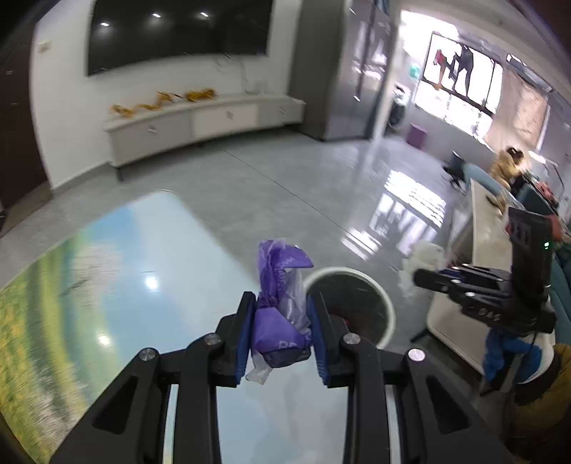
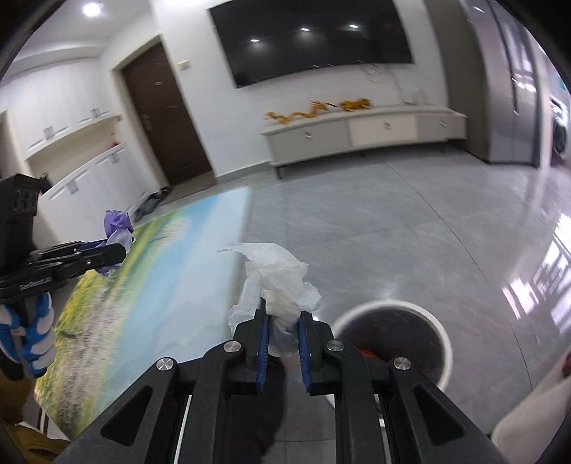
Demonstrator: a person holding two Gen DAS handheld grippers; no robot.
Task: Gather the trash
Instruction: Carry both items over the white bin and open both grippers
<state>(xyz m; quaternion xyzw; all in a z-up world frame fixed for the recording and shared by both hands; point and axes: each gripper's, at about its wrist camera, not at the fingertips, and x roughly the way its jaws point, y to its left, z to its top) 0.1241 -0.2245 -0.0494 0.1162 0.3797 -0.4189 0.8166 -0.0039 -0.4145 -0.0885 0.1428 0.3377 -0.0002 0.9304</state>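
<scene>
Grey polished floor tiles [image 2: 410, 228] fill most of both views, with a low white cabinet [image 1: 214, 121] against the far wall at about 11 o'clock in the left wrist view and a large dark screen [image 1: 178, 32] mounted above it. Yellow ornaments [image 2: 314, 109] lie along the cabinet top. A dark brown door [image 2: 164, 121] stands at about 10 o'clock in the right wrist view.

Closer in, a glossy table top [image 1: 125, 271] printed with sky and a green-yellow field lies at about 9 o'clock in the left wrist view.

The left gripper [image 1: 282, 332] has its blue-padded jaws pressed onto a crumpled purple wrapper [image 1: 280, 303] with clear plastic trailing from it; the wrapper sticks up from between the pads. Just beyond it at about 1 o'clock sits a round white-rimmed bin [image 1: 351, 303] on the floor, dark inside, with something red at the bottom.

The right gripper [image 2: 282, 342] is clamped on a wad of white tissue [image 2: 278, 278] that billows out above the pads. In its view the bin [image 2: 392, 342] lies at about 3 o'clock, close beside the jaws, and the tissue is not over its mouth.

Each gripper shows in the other's view: the right one [image 1: 421, 278] at 3 o'clock with tissue at its tip, the left one [image 2: 121, 253] at 9 o'clock carrying the wrapper, held by a hand in a blue and white glove [image 2: 32, 332].

A person in a yellow top [image 1: 506, 166] sits far off at about 2 o'clock in the left wrist view.
</scene>
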